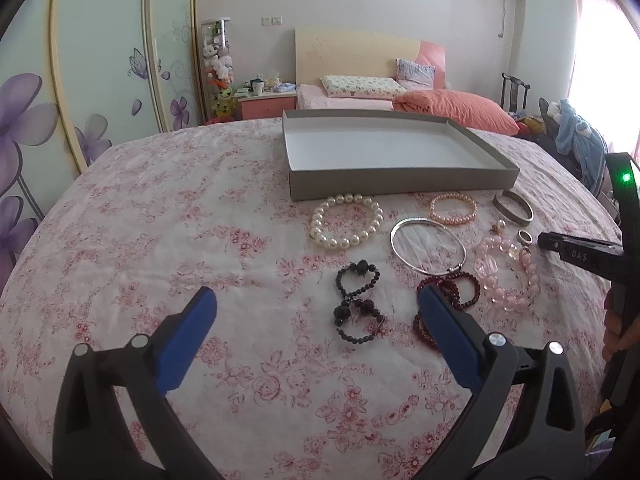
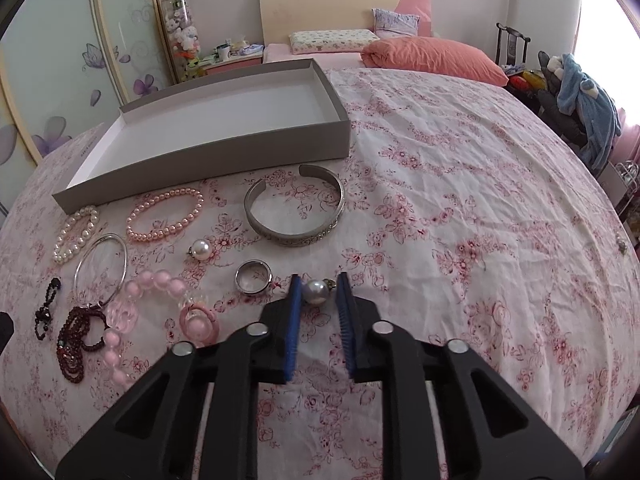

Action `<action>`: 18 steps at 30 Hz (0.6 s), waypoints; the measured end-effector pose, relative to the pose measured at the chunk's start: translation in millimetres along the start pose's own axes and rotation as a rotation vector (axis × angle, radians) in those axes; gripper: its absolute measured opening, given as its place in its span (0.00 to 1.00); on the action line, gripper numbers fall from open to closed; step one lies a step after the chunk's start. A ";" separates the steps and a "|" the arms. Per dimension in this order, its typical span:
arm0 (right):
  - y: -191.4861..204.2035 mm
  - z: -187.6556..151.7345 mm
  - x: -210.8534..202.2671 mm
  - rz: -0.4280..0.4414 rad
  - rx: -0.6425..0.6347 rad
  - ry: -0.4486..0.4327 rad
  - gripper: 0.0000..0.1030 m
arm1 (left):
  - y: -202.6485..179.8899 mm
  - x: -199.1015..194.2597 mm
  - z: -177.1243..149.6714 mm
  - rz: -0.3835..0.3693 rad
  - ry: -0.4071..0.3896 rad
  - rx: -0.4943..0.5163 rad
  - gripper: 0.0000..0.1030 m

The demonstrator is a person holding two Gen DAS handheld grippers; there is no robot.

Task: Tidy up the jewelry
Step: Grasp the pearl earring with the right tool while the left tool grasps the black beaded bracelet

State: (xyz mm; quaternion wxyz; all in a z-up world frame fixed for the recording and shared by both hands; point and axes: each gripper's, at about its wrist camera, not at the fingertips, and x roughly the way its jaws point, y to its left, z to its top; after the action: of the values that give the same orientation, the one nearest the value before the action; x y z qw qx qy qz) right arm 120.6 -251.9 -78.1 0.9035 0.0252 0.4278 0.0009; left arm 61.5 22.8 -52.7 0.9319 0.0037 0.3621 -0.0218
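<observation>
Closing in on the pearl earring

My left fingers point(image 1: 316, 300) hang wide open and empty above the black beads point(image 1: 357, 305). My right fingers point(image 2: 319, 286) are parted round the pearl point(image 2: 315, 292) on the bed, not yet pinching. I judge the next move: squeeze gently, lift, carry it to the empty box point(image 2: 208, 151).
</observation>
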 end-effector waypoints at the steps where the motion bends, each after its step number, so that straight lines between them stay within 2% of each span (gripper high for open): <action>1: 0.5 -1.0 -1.6 0.001 0.002 -0.002 0.16 | -1.3 2.2 0.1 -0.002 0.011 0.007 0.91; 7: -0.4 4.7 2.4 0.015 0.007 -0.004 0.16 | -1.8 23.7 3.7 -0.015 0.104 0.000 0.67; 15: -1.7 9.1 4.6 0.029 0.010 -0.003 0.16 | -15.0 47.5 14.1 -0.021 0.185 0.026 0.64; 18: -4.8 11.7 7.9 0.035 0.014 -0.004 0.16 | -19.0 53.1 15.3 -0.005 0.200 0.033 0.52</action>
State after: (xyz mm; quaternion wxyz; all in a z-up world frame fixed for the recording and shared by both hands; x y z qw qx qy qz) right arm 134.6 -257.0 -77.1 0.9040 0.0391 0.4256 0.0137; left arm 110.1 1.5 -77.0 0.8908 0.0205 0.4530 -0.0297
